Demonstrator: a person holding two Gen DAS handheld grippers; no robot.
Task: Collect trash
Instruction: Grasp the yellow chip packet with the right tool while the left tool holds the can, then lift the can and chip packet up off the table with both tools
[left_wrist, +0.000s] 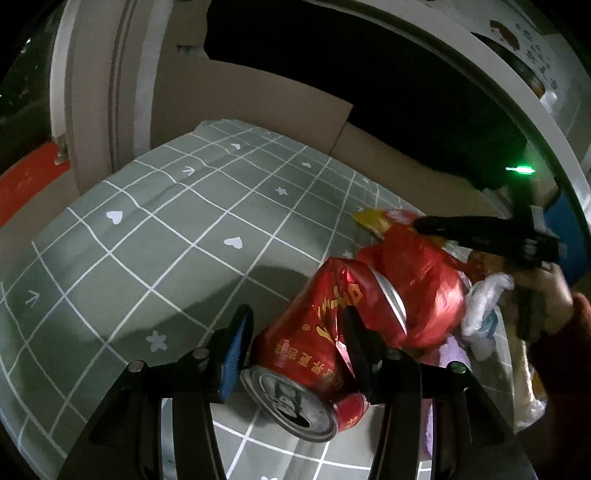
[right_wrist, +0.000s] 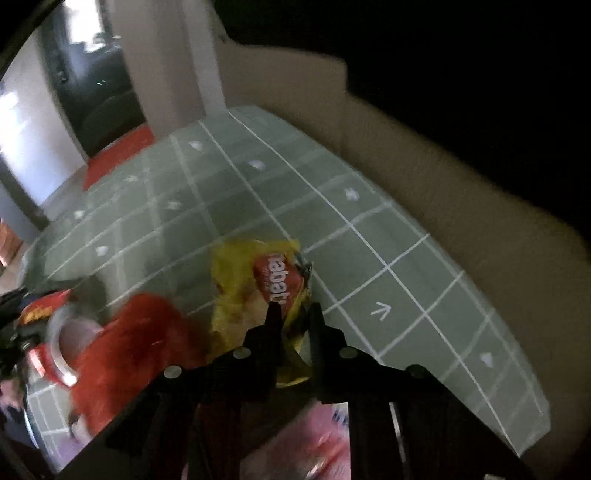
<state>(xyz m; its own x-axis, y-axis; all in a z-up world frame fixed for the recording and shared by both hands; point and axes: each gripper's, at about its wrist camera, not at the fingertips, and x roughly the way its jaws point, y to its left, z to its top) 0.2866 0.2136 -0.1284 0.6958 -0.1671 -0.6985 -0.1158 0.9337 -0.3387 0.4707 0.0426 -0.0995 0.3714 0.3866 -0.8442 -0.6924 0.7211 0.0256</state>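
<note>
While you hold a gripper in each hand over a grey-green tablecloth (left_wrist: 155, 229) with a white grid, both sets of jaws are busy with litter. Your left gripper (left_wrist: 295, 325) stands wide, and a dented red drink can (left_wrist: 314, 350) lies on its side between the jaws, its opened top facing you; the right-hand finger presses into the can's dented side, while the blue pad (left_wrist: 236, 350) on the other finger sits just beside it, and contact there is unclear. Just beyond the can and touching it is a crumpled red plastic bag (left_wrist: 417, 284), with white plastic scraps (left_wrist: 487, 299) to its right. Further right, your other hand (left_wrist: 550, 291) carries the second tool.

Your right gripper (right_wrist: 293, 308) is nearly closed, pinching the near edge of a yellow snack wrapper (right_wrist: 240, 280) with a red label, which extends beyond the fingertips. Left of those jaws, blurred, lie the red bag and the can. Past the cloth's far edge runs a beige surface (right_wrist: 424, 177).
</note>
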